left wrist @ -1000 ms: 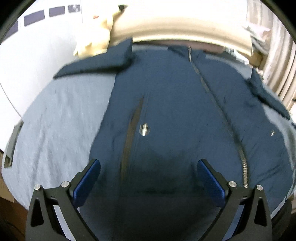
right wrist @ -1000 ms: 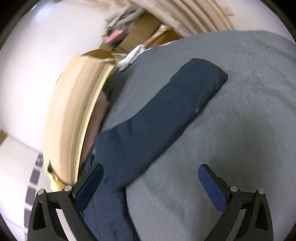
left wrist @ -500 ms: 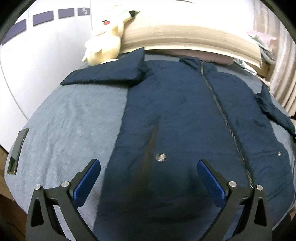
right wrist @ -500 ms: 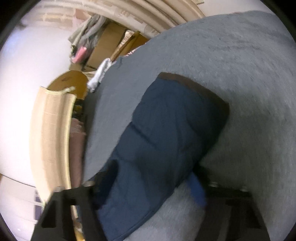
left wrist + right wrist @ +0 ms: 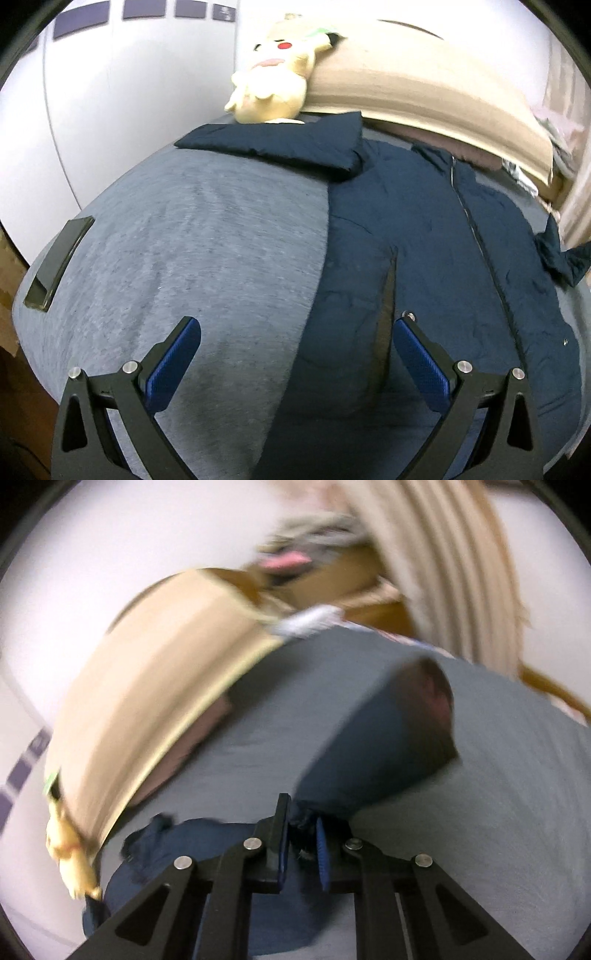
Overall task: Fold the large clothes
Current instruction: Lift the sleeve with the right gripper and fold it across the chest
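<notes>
A navy zip-up jacket [image 5: 436, 236] lies front up on a grey bed cover [image 5: 207, 243], its left sleeve [image 5: 280, 144] stretched out toward the wall. My left gripper [image 5: 295, 339] hovers open over the jacket's lower left edge, nothing between its blue pads. In the blurred right wrist view my right gripper [image 5: 300, 823] is shut on the jacket's other sleeve [image 5: 391, 746], whose cuff end is lifted off the bed. The same raised sleeve [image 5: 561, 254] shows at the right edge of the left wrist view.
A yellow plush toy [image 5: 277, 88] leans against the beige headboard [image 5: 424, 92]. A dark phone [image 5: 55, 266] lies near the bed's left edge. Cardboard boxes [image 5: 332, 579] and a curtain [image 5: 454, 565] stand beyond the bed's right side.
My right gripper closed on the jacket's right sleeve and lifted it off the bed. My left gripper, still open, slid left from above the jacket's front to its left edge.
</notes>
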`<state>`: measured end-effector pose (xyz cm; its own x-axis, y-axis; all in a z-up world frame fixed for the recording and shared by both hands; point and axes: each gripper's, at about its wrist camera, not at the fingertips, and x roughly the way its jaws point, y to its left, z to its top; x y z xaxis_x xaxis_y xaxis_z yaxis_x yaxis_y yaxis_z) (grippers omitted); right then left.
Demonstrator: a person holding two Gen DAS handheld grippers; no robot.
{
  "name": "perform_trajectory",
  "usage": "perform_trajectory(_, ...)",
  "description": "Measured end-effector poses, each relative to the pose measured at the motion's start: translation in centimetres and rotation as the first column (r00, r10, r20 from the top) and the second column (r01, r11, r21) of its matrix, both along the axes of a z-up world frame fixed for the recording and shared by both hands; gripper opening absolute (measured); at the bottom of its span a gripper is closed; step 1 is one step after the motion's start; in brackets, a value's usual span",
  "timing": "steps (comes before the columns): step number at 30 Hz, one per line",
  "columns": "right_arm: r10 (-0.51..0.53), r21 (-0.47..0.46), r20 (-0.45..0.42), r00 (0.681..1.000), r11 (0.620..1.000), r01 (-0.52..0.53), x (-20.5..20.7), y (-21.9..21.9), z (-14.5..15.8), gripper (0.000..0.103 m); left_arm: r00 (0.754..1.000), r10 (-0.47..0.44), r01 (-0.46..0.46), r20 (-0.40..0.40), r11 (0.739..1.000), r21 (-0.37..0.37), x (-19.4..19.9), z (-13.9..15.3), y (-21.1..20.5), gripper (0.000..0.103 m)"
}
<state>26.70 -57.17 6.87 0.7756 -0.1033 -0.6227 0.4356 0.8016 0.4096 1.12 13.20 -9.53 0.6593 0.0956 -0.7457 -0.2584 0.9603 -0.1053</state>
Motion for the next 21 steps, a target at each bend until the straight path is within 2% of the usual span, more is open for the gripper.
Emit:
perform_trajectory(4,0.161,-0.102,0.04,0.986,0.982,-0.156,2.8,8.6,3.7,0.014,1.0,0.024,-0.024,0.003,0.999,-0.042,-1.3,-0.2,1.3,0.103)
perform_trajectory(7,0.247,-0.154,0.023,0.969,0.958,-0.241,4.1,14.5,3.9,0.014,0.999,0.039,-0.039,0.001,0.997,-0.065,-2.2,-0.4,2.1,0.103)
perform_trajectory(13,0.394,-0.179,-0.045,0.918,0.901,-0.396,6.2,24.8,1.0,0.014,0.997,0.078,-0.077,0.011,0.993,-0.091,-3.5,-0.4,3.8,0.103)
perform_trajectory(17,0.44,-0.158,-0.104,0.892,0.878,-0.451,7.2,29.3,-2.3,0.014,0.996,0.089,-0.086,0.023,0.991,-0.099,-3.9,0.2,4.5,0.103)
perform_trajectory(19,0.449,-0.149,-0.164,0.878,0.869,-0.472,7.8,31.2,-4.2,0.015,0.996,0.079,-0.076,0.029,0.992,-0.099,-3.7,0.5,4.6,0.103)
perform_trajectory(21,0.471,-0.169,-0.257,0.844,0.838,-0.519,8.6,32.7,-6.3,0.019,0.997,0.066,-0.062,0.036,0.994,-0.089,-3.3,1.0,4.5,0.103)
